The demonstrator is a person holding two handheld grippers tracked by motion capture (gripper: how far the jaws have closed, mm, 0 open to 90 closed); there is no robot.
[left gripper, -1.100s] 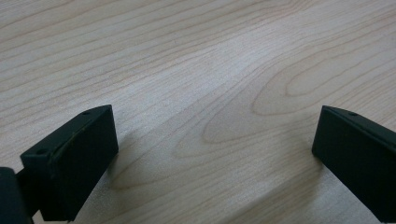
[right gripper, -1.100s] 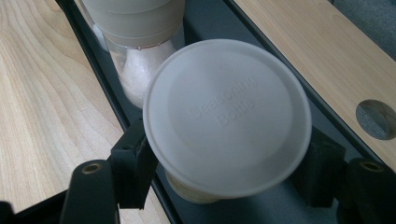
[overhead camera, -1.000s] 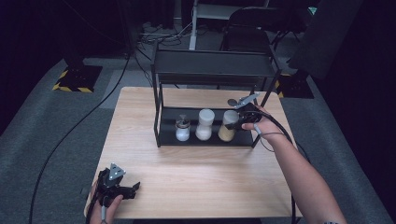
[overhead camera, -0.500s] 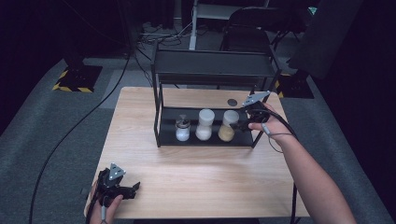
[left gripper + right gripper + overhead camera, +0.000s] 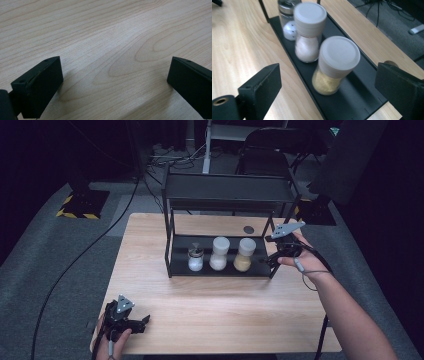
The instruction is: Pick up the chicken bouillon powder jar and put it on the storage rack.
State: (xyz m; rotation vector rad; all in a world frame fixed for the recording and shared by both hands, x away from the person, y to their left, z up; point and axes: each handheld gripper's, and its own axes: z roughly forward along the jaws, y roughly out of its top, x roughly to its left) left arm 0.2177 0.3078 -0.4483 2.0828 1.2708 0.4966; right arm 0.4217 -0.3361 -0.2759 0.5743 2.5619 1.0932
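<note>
Yellow seasoning fills the lower half of the spice jar nearest the right gripper; it stands upright under a pale, cream-coloured cap at the right end of the lower shelf of the black metal rack. To its left, in one row along the shelf, stand a white-filled grinder jar and a small glass shaker with a metal top, close together.

Right gripper's jaws have just been opening and now stand wide, nothing between them. It hovers just off the rack's right end, so the yellow jar lies straight ahead along the jaws, its long axis vertical. This hand is by far the nearer one.

Far off at the front left corner of the wooden table, the left gripper rests with jaws spread over bare wood.
</note>
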